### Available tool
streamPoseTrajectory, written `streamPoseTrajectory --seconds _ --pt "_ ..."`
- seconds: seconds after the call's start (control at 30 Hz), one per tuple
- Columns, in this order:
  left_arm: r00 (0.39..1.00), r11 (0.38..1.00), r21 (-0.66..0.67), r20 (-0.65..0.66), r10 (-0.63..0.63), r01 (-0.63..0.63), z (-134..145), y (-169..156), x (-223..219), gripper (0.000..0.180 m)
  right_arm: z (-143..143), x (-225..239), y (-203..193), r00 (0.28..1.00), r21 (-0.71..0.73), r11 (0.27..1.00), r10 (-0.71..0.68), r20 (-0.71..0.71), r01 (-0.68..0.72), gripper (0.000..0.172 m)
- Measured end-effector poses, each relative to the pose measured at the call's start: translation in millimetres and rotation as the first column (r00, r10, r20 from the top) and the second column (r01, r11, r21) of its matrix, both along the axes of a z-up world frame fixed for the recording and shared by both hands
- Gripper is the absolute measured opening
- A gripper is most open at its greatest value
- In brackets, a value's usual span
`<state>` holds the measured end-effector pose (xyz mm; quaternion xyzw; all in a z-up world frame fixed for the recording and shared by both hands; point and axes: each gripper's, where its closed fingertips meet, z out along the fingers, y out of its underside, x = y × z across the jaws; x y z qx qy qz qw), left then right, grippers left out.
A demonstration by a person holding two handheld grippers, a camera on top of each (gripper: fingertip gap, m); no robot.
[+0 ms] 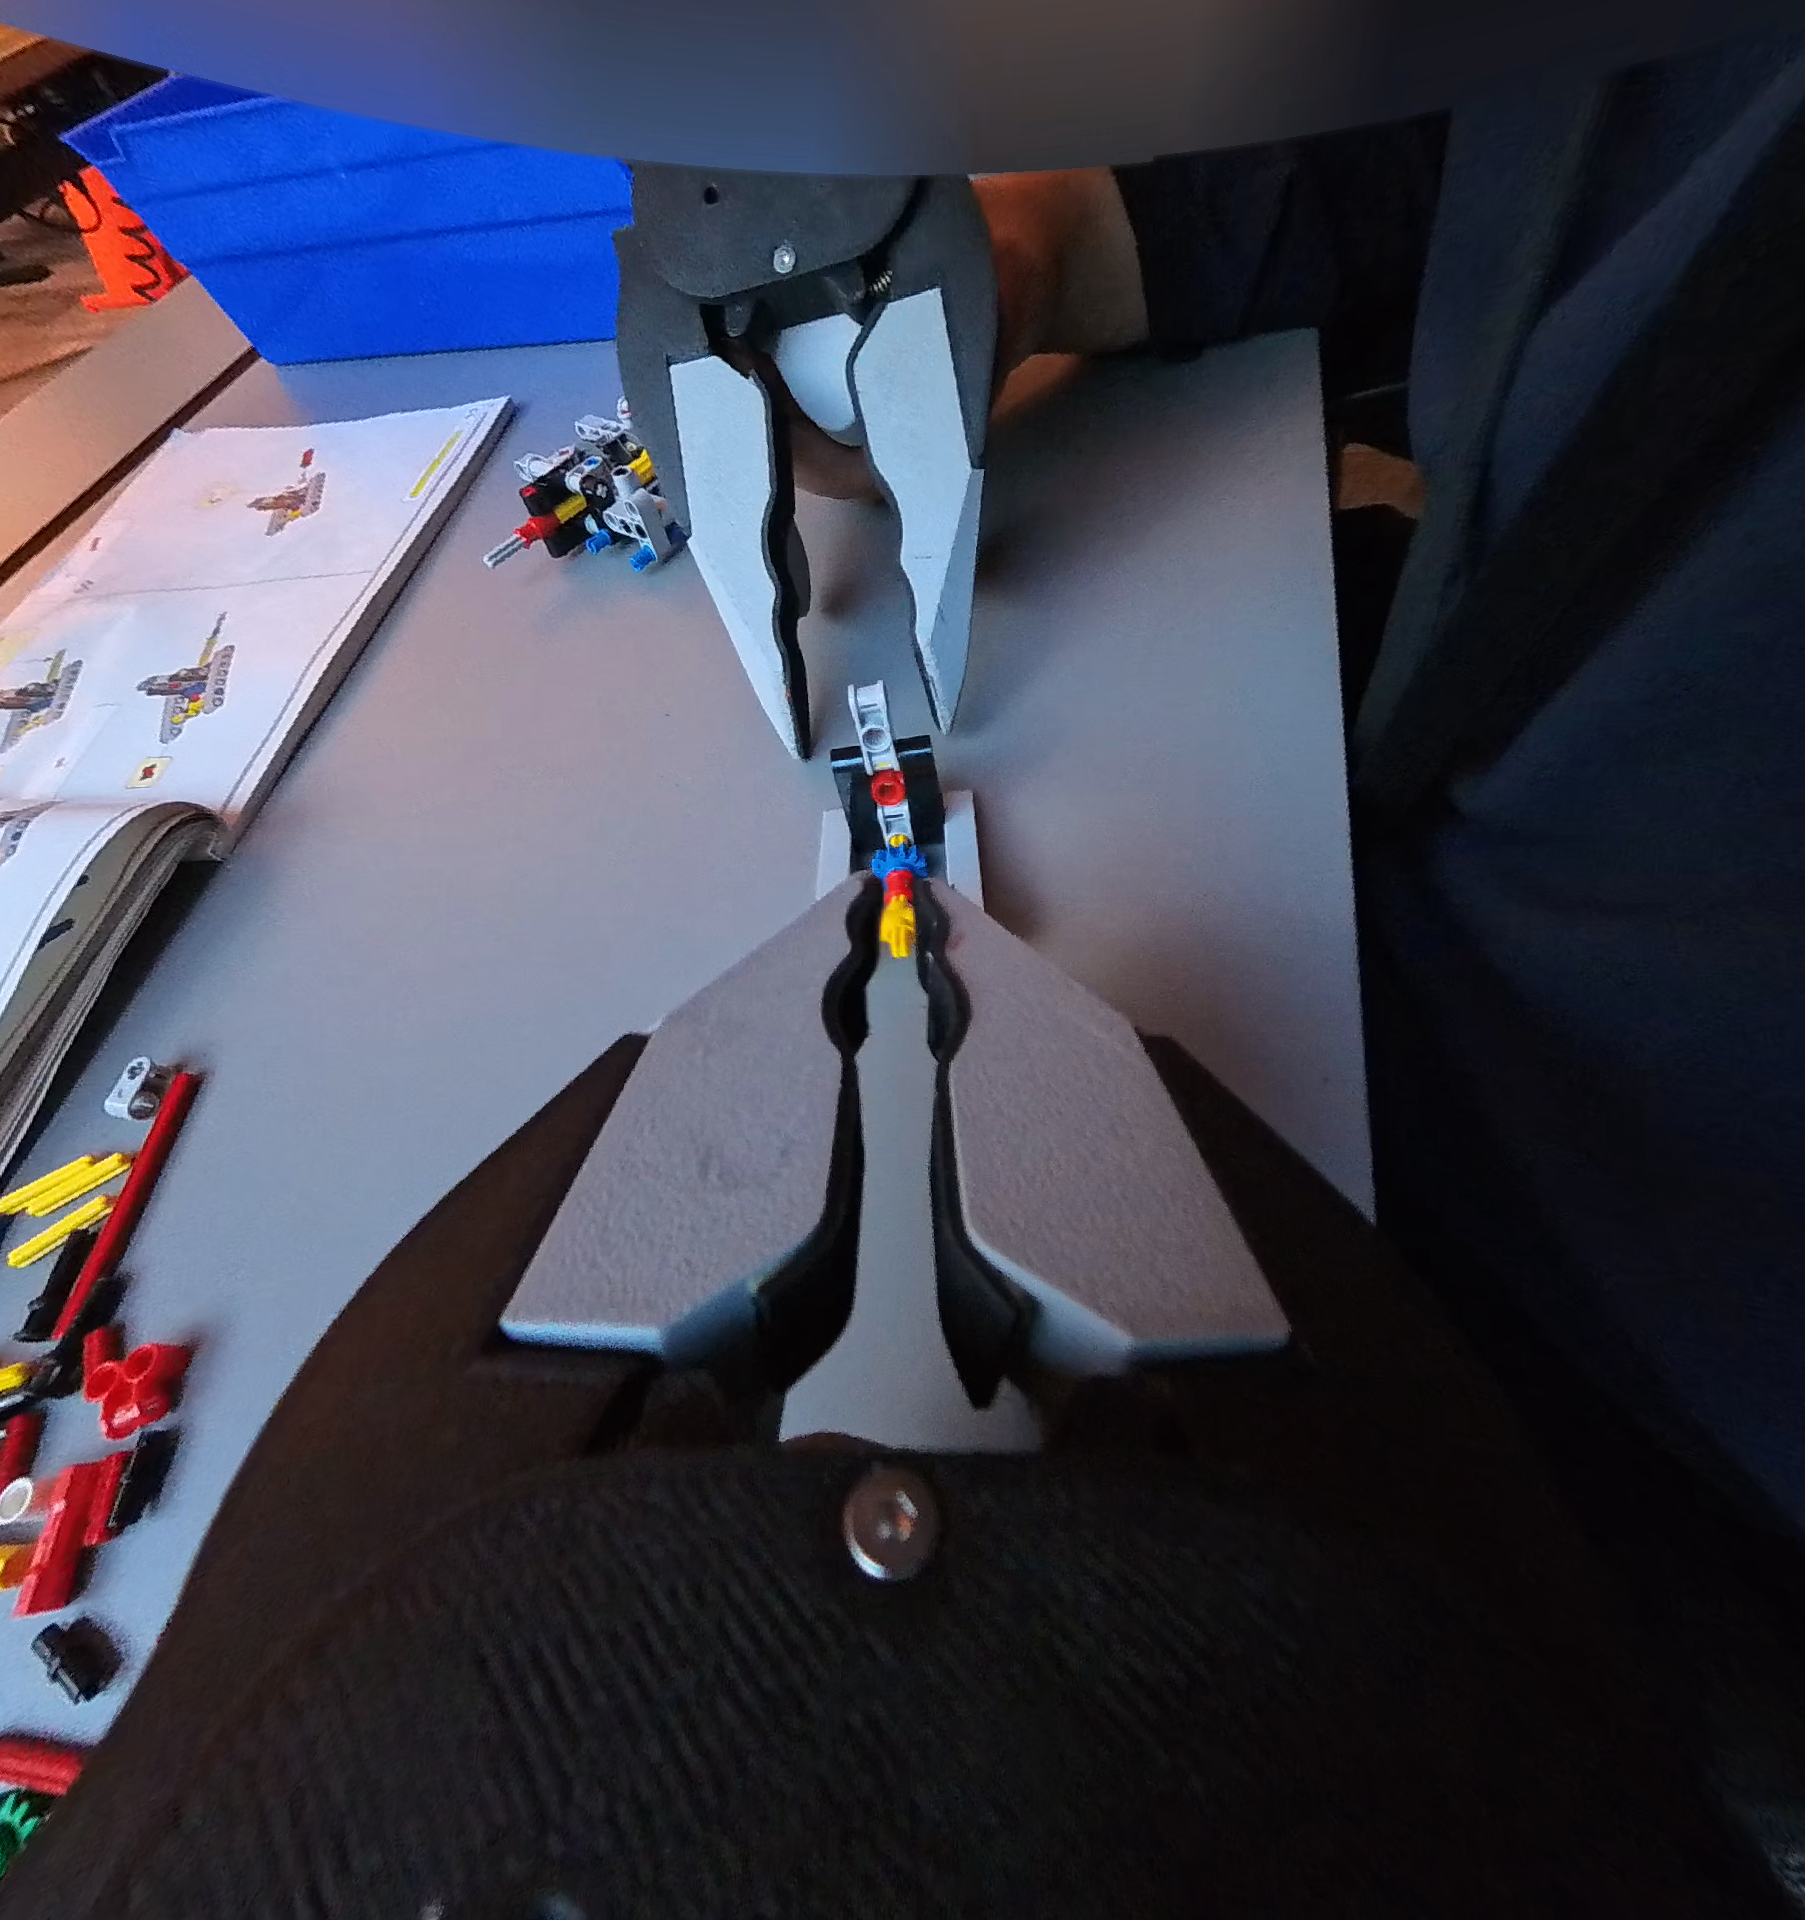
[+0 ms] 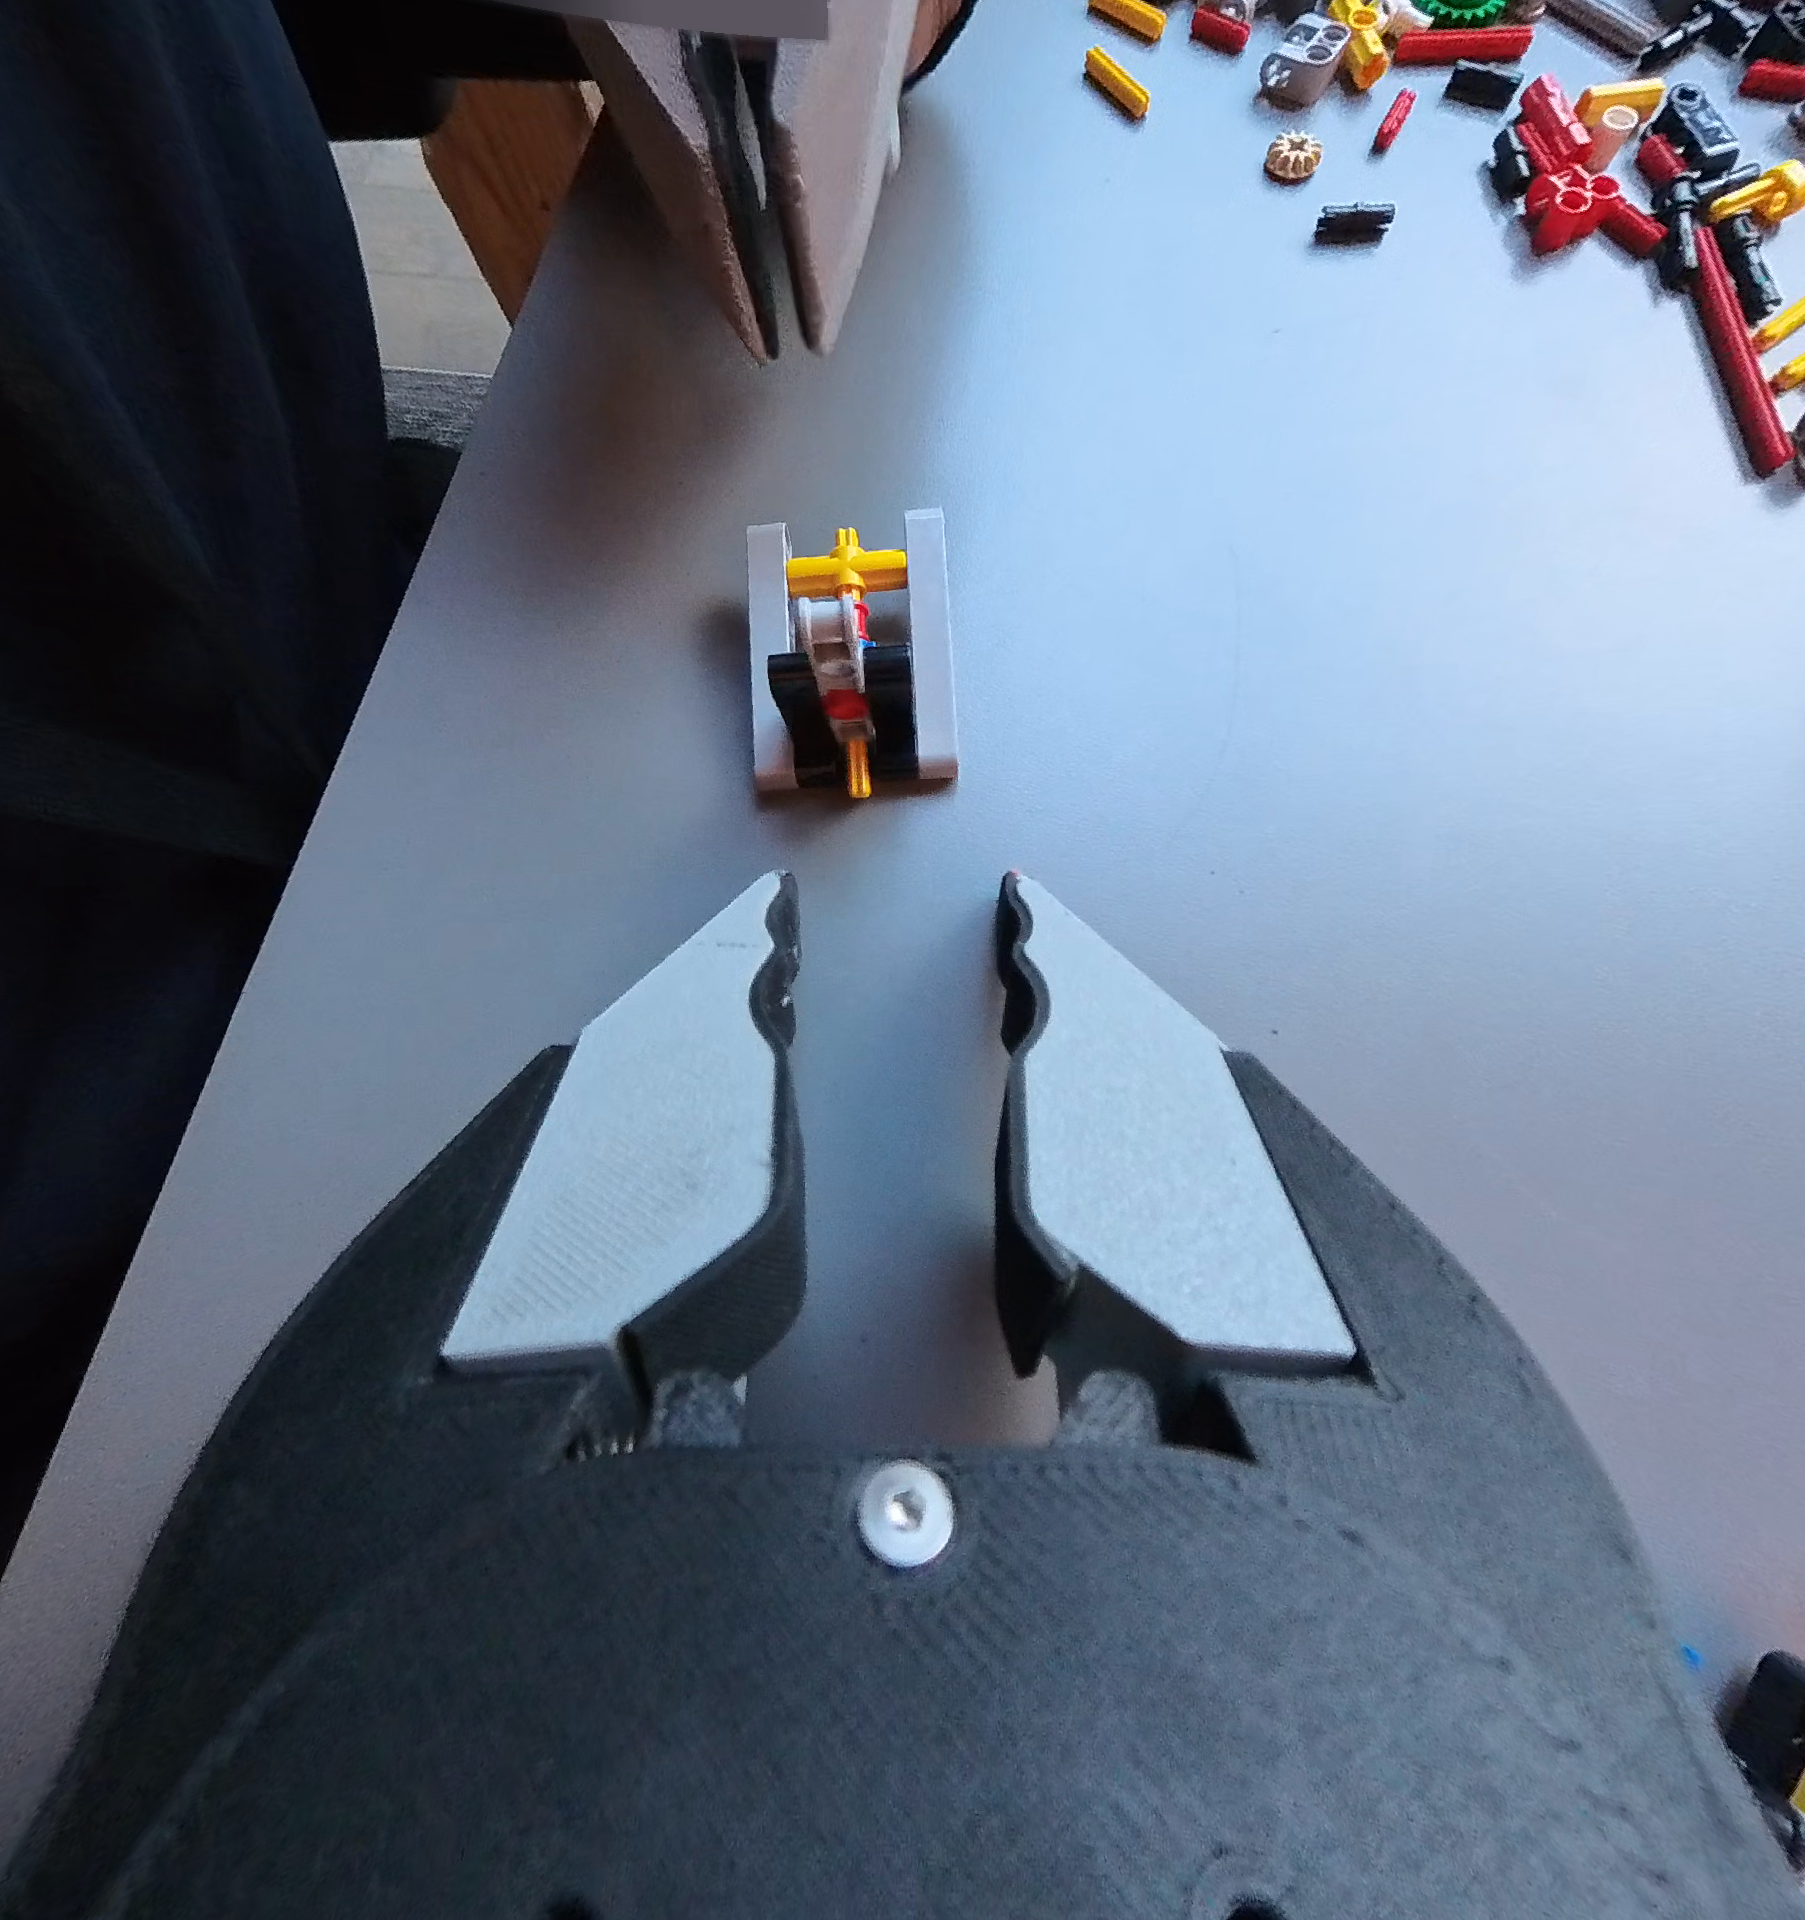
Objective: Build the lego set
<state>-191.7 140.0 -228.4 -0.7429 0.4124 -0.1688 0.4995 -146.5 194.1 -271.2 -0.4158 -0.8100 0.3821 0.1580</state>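
A small brick assembly lies on the grey table near its edge: a white beam with a red bush, a yellow axle and a yellow cross piece, set on a black piece in a grey U-shaped holder. In the left wrist view the assembly also shows a blue gear. My right gripper is open and empty, its tips just short of the yellow axle; it also shows in the left wrist view. My left gripper faces it from the other end with its fingers together. In the right wrist view the left gripper stands apart from the assembly and holds nothing.
An open instruction booklet, a small built model and a blue bin are farther back. Loose bricks lie in a heap, also seen in the left wrist view. The table edge and a person's dark clothing are close by. Some 9 cm of space lies between my two pairs of fingers. Between my right fingertips and the small built model there is roughly 15 cm.
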Motion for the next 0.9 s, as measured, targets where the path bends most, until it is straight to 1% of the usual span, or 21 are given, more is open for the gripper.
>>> streamPoseTrajectory --seconds 0.3,0.9 --pt "1.000 1.000 0.014 0.017 0.022 -0.022 3.2 3.4 -4.1 0.005 4.8 -0.1 1.4 1.000 -0.046 0.999 -0.005 -0.001 0.005 0.035" --pt "0.997 0.997 0.032 0.041 0.068 -0.069 7.6 10.9 -12.9 0.008 10.4 0.9 0.9 1.000 -0.089 0.996 0.002 -0.012 -0.003 0.035"
